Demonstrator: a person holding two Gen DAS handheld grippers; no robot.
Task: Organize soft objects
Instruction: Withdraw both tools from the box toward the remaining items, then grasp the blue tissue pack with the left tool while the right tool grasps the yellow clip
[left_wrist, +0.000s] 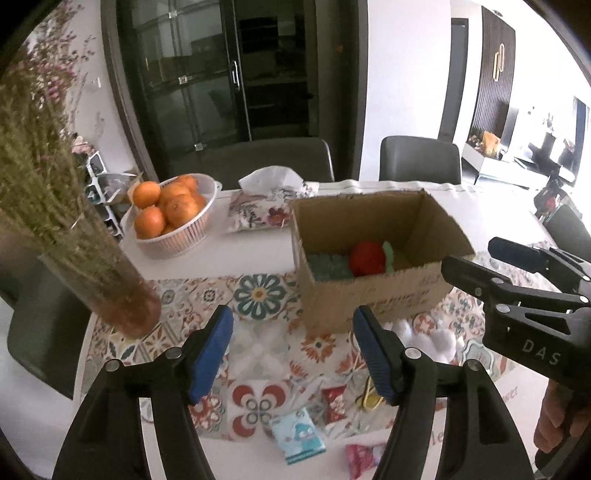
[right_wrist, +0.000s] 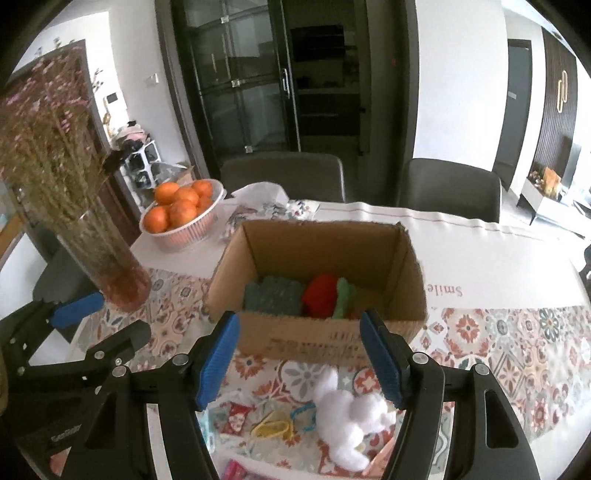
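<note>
An open cardboard box (left_wrist: 373, 295) (right_wrist: 325, 341) stands on the patterned tablecloth. Inside lie a teal knitted piece (left_wrist: 327, 266) (right_wrist: 271, 297) and a red and green soft toy (left_wrist: 369, 258) (right_wrist: 323, 299). A white plush toy (right_wrist: 345, 417) (left_wrist: 436, 341) lies on the cloth in front of the box. My left gripper (left_wrist: 291, 350) is open and empty, above the cloth left of the box front. My right gripper (right_wrist: 299, 354) is open and empty, above the white plush; it also shows in the left wrist view (left_wrist: 476, 258).
A basket of oranges (left_wrist: 171, 216) (right_wrist: 183, 212), a tissue pack (left_wrist: 266, 201) and a glass vase of dried flowers (left_wrist: 107, 288) (right_wrist: 110, 266) stand at the left. Small packets (left_wrist: 297, 435) and coloured bands (right_wrist: 275, 426) lie near the front edge. Chairs stand behind the table.
</note>
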